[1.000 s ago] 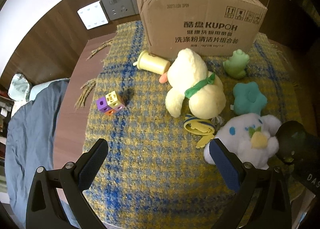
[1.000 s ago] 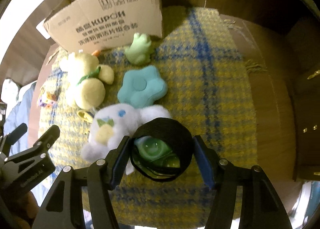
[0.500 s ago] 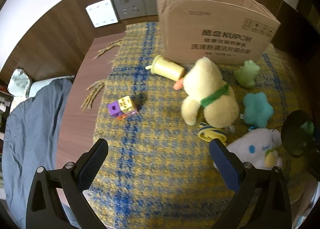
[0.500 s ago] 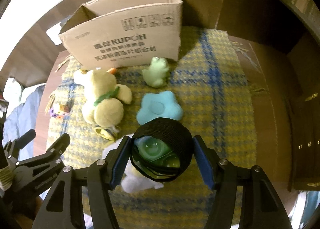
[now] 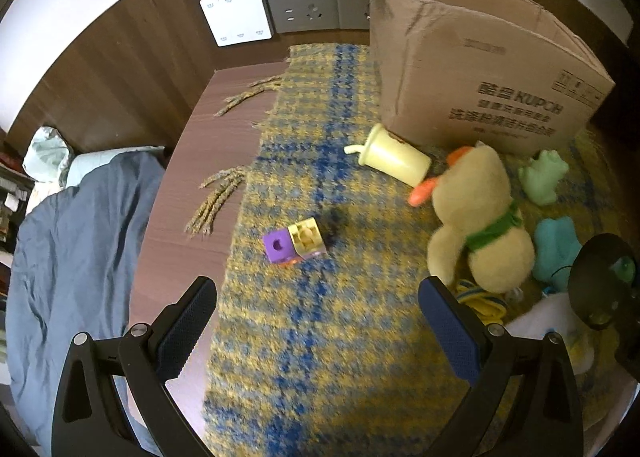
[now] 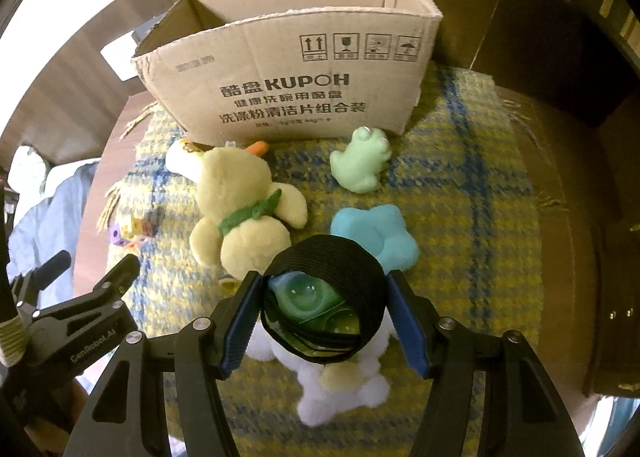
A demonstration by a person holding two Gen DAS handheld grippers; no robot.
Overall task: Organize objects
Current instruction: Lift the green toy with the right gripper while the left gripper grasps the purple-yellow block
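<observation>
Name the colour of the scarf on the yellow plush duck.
Green scarf, clearest in the right wrist view.

A: What is on the cloth (image 5: 320,337)?
B: A box (image 5: 480,85), a yellow cup (image 5: 394,156) on its side, a duck (image 5: 482,225) and two small blocks (image 5: 294,242).
A: And the left gripper (image 5: 318,325)?
B: Its fingers (image 5: 188,321) are wide apart, with nothing between them.

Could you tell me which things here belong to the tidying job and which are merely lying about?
Job:
cardboard box
black ribbed cup in the right gripper
yellow plush duck
green frog
teal flower
white plush
toy blocks
yellow cup

Lying about:
checked cloth
wall sockets
blue bedding
</observation>
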